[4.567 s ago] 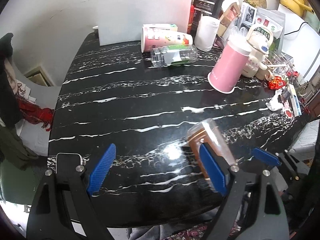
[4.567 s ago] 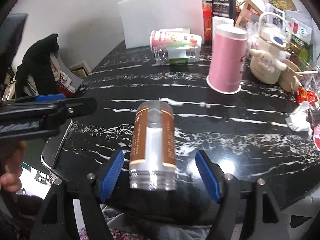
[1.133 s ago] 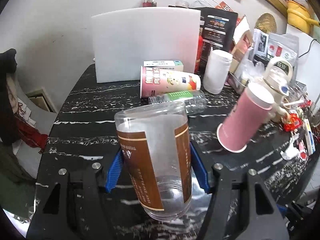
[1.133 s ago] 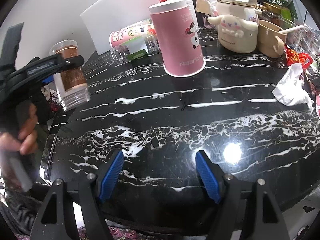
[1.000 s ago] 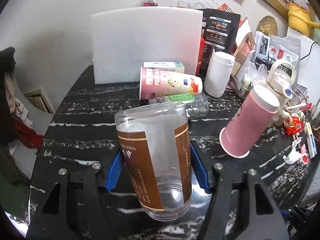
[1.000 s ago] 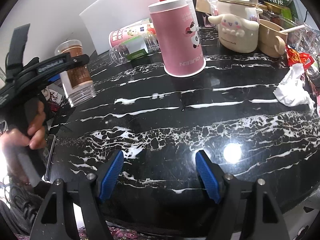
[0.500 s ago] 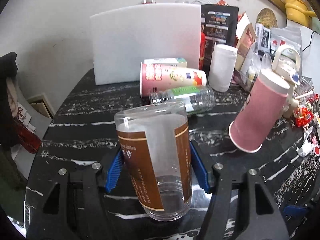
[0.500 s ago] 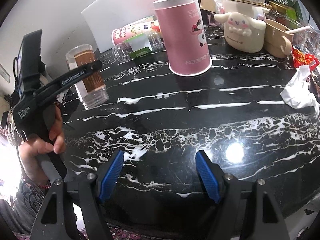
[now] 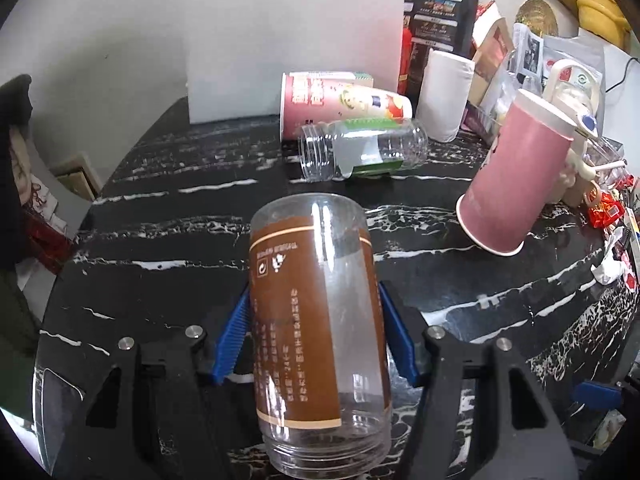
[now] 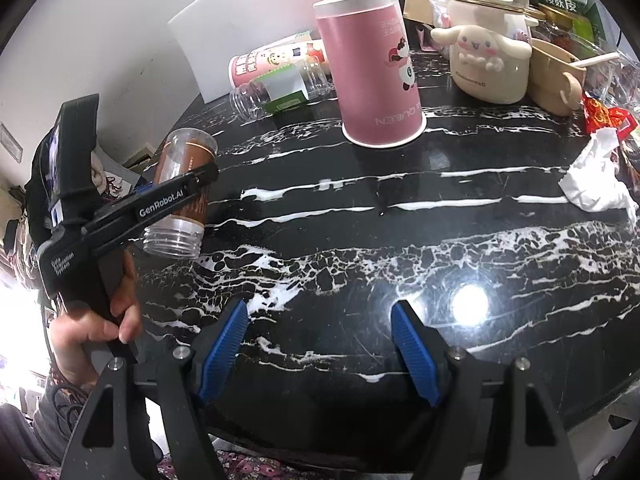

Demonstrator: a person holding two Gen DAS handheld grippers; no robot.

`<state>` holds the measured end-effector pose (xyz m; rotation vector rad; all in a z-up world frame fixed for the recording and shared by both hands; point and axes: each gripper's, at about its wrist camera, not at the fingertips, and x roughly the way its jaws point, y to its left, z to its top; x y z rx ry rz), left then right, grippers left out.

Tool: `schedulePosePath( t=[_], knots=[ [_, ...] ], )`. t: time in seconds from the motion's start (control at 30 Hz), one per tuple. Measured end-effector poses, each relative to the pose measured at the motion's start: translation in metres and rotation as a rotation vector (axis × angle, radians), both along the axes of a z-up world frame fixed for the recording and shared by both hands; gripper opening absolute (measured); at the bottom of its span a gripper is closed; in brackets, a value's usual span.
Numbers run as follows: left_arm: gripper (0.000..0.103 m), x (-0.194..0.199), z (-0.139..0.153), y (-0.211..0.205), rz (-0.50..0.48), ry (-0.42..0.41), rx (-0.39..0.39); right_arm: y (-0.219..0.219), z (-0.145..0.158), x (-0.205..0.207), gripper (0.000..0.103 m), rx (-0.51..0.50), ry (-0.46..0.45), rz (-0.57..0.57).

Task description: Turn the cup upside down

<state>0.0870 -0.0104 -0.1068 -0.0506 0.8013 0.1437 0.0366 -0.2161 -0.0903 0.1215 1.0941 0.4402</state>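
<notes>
The cup is a clear plastic jar with a brown label (image 9: 316, 320). My left gripper (image 9: 316, 332) is shut on its sides, blue pads against the label. The jar stands mouth down and closed base up, tilted a little, its threaded mouth just above or on the black marble table (image 9: 168, 216). In the right wrist view the same jar (image 10: 182, 196) shows at the left, held by the left gripper with a hand on its handle. My right gripper (image 10: 320, 344) is open and empty over the table's near edge.
A pink cup (image 9: 516, 176) stands mouth down at the right. A clear bottle (image 9: 360, 148) and a printed paper cup (image 9: 340, 100) lie on their sides at the back. A white board (image 9: 292, 44), a cream kettle (image 10: 486, 40), crumpled tissue (image 10: 592, 180) and packets crowd the far and right edges.
The left gripper has lowered the jar toward the table and tilted it slightly. The right gripper has stayed open near the front edge.
</notes>
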Motion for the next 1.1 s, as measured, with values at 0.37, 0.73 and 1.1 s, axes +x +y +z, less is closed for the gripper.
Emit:
schedulePosePath(
  t=[0.37,0.73,1.1],
  knots=[
    [0.059,-0.023,0.048,0.004,-0.009,-0.217,0.033,0.006,0.004,-0.001,0.075,0.014,-0.020,0.030],
    [0.059,-0.026,0.043,0.009,0.000,-0.207,0.049,0.007,-0.001,-0.002,0.075,0.010,-0.003,0.032],
    [0.058,-0.017,0.026,0.008,0.005,-0.137,0.042,0.007,-0.004,-0.002,0.075,0.009,0.007,0.032]
  ],
)
